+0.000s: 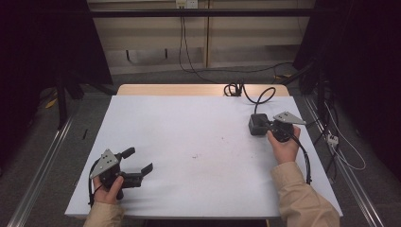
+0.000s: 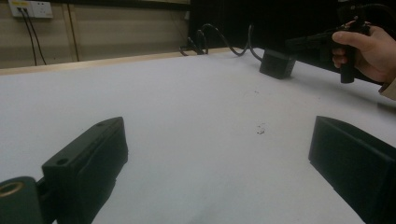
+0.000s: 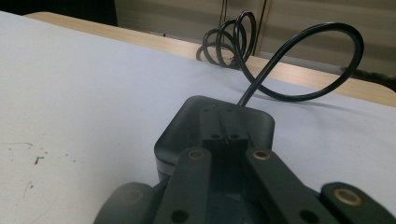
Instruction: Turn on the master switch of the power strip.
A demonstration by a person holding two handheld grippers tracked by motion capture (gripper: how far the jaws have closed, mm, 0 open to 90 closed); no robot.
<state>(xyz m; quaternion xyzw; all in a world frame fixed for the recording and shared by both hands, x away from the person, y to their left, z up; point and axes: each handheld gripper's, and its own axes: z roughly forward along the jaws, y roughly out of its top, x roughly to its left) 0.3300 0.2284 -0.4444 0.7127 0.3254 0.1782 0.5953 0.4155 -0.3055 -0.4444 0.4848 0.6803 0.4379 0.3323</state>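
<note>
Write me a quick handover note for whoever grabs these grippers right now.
Left gripper: open, holding nothing, low over the table at its near-left corner.
Right gripper: fingers together at the black adapter on the right side; contact unclear.
The cable loops towards the far edge.
Done: right gripper is at the adapter.
Left: adapter not yet lifted, probably handle it next.

Box (image 1: 257, 124) sits on the tabletop (image 1: 198, 142), far right part. Right claw (image 1: 266, 126) just behind-right of it, touching. Cable (image 1: 255, 94) runs from box to back edge, coiled there. Left claw (image 1: 138, 161) near front-left corner, well apart.
</note>
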